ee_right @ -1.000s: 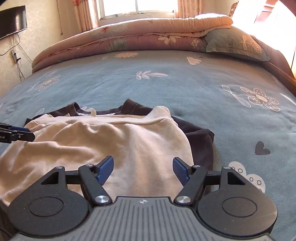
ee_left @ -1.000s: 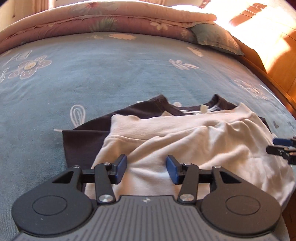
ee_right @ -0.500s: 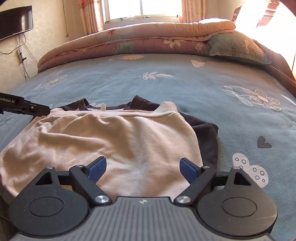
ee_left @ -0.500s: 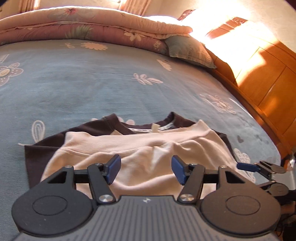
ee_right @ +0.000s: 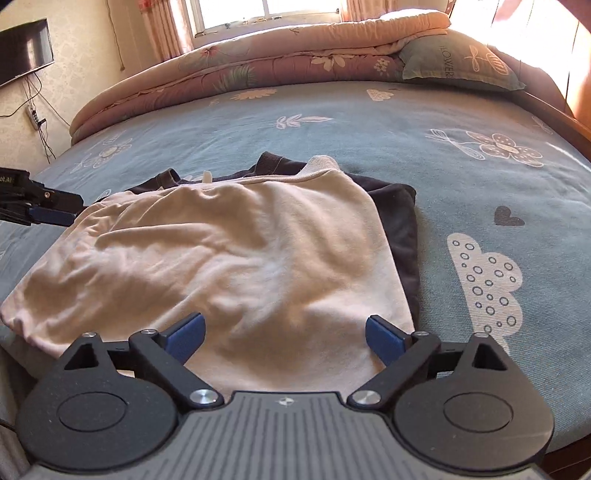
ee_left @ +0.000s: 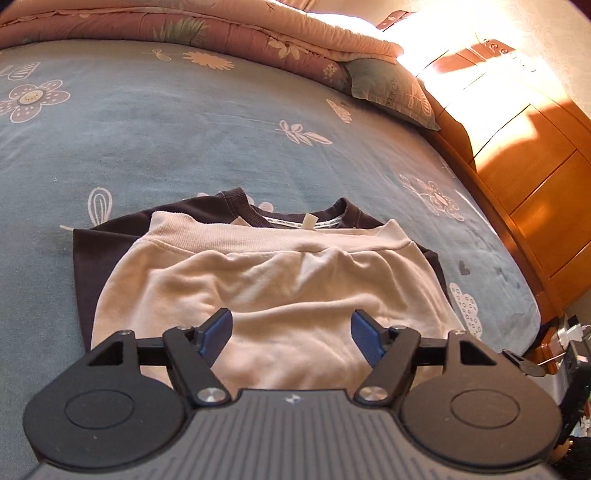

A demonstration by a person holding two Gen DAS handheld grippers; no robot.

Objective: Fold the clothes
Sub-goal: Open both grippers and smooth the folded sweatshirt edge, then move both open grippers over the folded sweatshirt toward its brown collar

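Note:
A cream garment (ee_left: pixel 280 288) (ee_right: pixel 221 266) lies folded on top of a dark brown garment (ee_left: pixel 92 258) (ee_right: pixel 397 229) near the front edge of the bed. The dark one's collar (ee_left: pixel 295 214) and edges stick out beyond the cream one. My left gripper (ee_left: pixel 291 332) hovers open over the near end of the cream garment, holding nothing. My right gripper (ee_right: pixel 284 336) also stands open above the cream garment's near right part, empty. The left gripper's fingers (ee_right: pixel 51 214) show at the left edge of the right wrist view, beside the cream garment's far left corner.
A blue flowered bedsheet (ee_left: pixel 184 129) (ee_right: pixel 480 166) covers the bed. A rolled pink quilt (ee_left: pixel 221 26) (ee_right: pixel 258 62) and a pillow (ee_right: pixel 458 62) lie at the head. A wooden cabinet (ee_left: pixel 535 166) stands right of the bed; a wall television (ee_right: pixel 22 48) hangs at left.
Both grippers have opened wider and drawn back slightly from the clothes. The left wrist view has swung right, toward the wooden cabinet. The clothes have not moved.

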